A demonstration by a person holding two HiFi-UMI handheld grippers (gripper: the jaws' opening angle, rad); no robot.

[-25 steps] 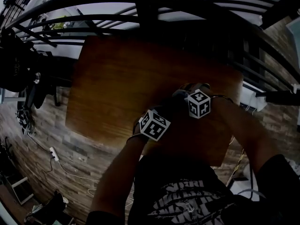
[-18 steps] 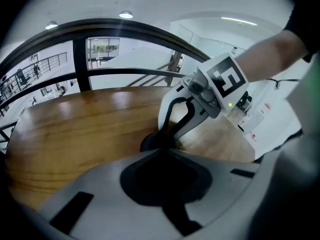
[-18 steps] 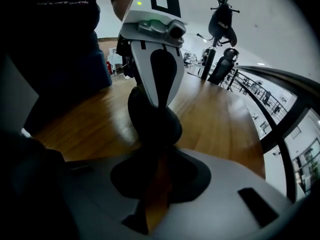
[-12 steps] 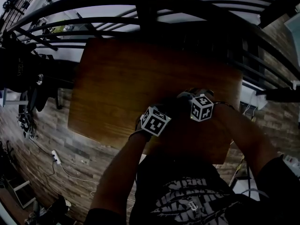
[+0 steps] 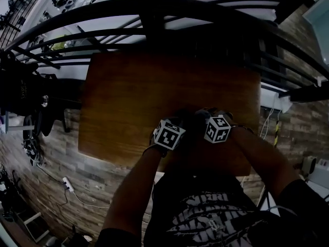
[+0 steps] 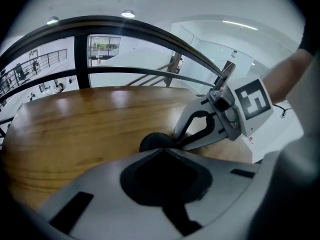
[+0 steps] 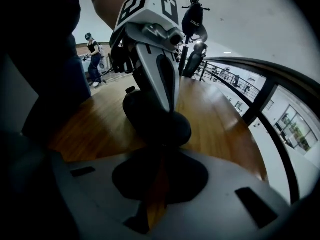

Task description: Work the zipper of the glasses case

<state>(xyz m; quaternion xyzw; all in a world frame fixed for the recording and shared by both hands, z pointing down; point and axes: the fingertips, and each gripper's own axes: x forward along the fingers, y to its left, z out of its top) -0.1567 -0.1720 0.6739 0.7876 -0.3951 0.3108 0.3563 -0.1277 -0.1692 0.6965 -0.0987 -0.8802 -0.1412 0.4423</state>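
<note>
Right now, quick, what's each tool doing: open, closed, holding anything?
Left tool: closed on the glasses case.
Right tool: closed on the same case.

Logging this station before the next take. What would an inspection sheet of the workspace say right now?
Surface: wooden table, glossy.
Job's things: dark glasses case near the table's near edge, between the tools.
Clutter: nothing seen on the table.
Tools: left tool and right tool both shut, tips at the case from opposite sides.
Cables: power strip on the floor, left of the table.
Surroundings: black railing beyond the table.
</note>
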